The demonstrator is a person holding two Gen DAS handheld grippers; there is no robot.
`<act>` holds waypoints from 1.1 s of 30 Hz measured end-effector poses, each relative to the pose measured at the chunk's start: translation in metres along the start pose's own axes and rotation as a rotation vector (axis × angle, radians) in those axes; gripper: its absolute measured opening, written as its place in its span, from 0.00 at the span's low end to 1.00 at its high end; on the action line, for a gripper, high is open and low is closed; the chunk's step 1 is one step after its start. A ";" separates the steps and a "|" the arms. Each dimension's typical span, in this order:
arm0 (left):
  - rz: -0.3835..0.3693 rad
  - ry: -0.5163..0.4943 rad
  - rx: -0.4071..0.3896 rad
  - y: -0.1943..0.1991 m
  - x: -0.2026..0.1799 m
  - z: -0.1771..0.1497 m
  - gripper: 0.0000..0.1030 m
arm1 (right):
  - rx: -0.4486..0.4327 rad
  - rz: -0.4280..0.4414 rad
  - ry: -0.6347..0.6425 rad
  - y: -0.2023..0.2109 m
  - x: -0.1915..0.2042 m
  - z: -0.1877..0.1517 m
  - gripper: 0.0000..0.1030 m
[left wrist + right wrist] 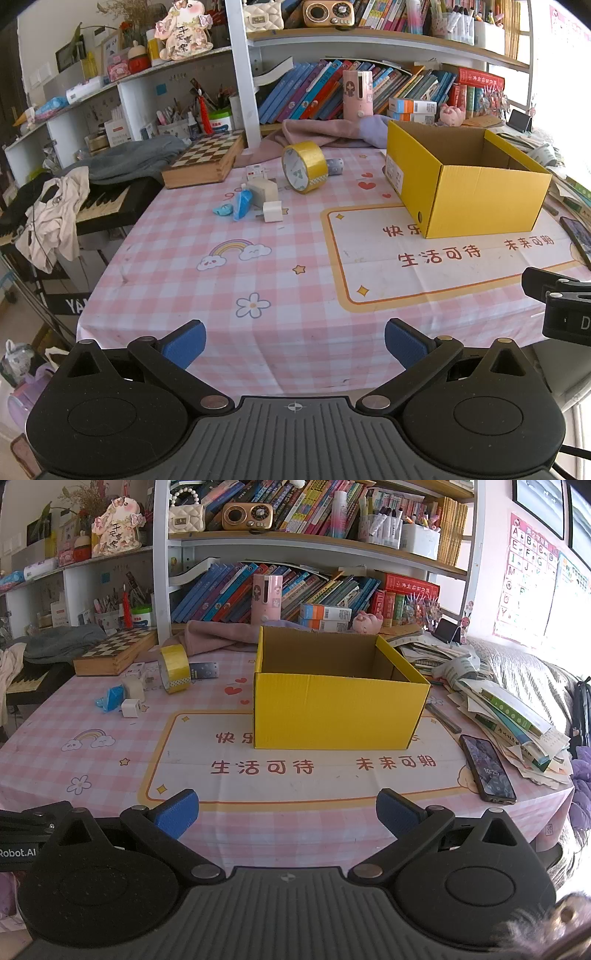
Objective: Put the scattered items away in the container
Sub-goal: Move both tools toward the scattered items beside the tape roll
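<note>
Both tongs, left (294,345) and right (287,814), are held wide open, empty. The scattered items (264,195) are seen well ahead, left of the yellow box (340,705). The tape roll (304,167) is stood on edge, tilted.

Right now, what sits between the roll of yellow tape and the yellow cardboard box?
Only a small grey patterned roll beside the yellow tape roll; then bare pink checked tablecloth up to the yellow cardboard box. Both views show it.

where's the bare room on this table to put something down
Free: the near tablecloth between both open grippers and the yellow box, and left of the box up to the rainbow print. Crowded: around the tape roll and the paper pile.
</note>
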State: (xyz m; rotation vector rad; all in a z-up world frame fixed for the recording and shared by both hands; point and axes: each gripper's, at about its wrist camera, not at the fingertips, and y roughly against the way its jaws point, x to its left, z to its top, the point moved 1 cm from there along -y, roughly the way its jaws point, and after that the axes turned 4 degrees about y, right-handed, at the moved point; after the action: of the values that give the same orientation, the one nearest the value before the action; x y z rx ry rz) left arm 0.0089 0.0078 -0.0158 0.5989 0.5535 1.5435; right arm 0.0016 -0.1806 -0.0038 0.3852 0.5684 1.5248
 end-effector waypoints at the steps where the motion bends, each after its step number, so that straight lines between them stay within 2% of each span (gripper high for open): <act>1: 0.000 0.000 0.000 0.000 0.000 0.000 1.00 | 0.000 0.000 0.000 -0.001 0.000 -0.001 1.00; 33: -0.001 0.012 0.038 -0.005 0.001 0.000 1.00 | 0.036 0.025 0.015 -0.002 0.001 -0.006 1.00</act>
State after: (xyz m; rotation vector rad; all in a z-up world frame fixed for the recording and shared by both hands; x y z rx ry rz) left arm 0.0123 0.0091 -0.0192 0.6183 0.5932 1.5398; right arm -0.0003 -0.1801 -0.0100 0.4105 0.6054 1.5444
